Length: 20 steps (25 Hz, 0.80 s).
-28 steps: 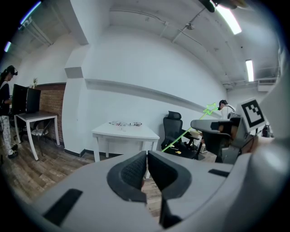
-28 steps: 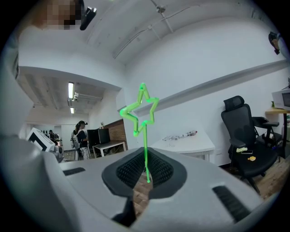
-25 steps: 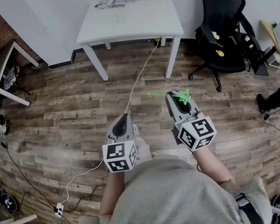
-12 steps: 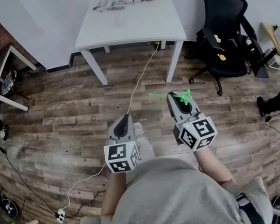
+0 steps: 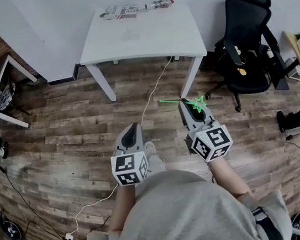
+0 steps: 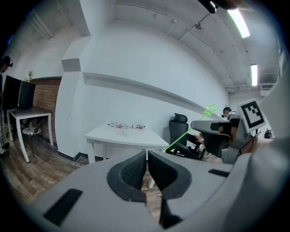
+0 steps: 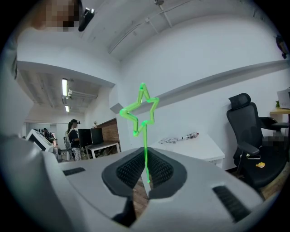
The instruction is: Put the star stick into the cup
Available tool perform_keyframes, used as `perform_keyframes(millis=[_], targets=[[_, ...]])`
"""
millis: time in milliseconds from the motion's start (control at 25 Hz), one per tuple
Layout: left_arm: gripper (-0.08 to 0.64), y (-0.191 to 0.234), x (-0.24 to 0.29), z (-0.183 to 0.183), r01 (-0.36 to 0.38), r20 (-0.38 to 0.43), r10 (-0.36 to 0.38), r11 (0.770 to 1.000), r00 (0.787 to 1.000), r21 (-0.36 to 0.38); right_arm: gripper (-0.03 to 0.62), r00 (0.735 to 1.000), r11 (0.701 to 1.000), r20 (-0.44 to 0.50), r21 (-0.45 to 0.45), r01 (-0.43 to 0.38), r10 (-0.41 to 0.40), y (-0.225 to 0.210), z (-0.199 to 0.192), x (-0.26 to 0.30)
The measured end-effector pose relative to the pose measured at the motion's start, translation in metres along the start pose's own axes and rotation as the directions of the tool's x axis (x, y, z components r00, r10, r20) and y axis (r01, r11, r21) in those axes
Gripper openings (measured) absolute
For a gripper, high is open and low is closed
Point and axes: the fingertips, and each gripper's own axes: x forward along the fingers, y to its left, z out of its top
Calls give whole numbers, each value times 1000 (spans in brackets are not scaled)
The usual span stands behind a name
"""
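Right gripper (image 7: 146, 174) clamping star stick (image 7: 145, 145), white table (image 7: 201, 148) beyond

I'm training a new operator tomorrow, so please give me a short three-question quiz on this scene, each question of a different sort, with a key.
1. True or false: the left gripper holds the star stick.
2. In the head view, what stands to the right of the white table? A) a black office chair B) a red sofa C) a ladder
3. Fill in: the star stick is coloured ____.
Key: 1 false: the right gripper has its jaws shut on the stick, while the left gripper's jaws are together on nothing. 2 A. 3 green.
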Motion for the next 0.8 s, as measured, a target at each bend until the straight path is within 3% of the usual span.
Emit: perform_keyframes(millis=[800], targets=[[14,102,138,70,31,-19,-32,999,999,-10,15,1000,1000,-25,13,18,-17,-37,24,177]])
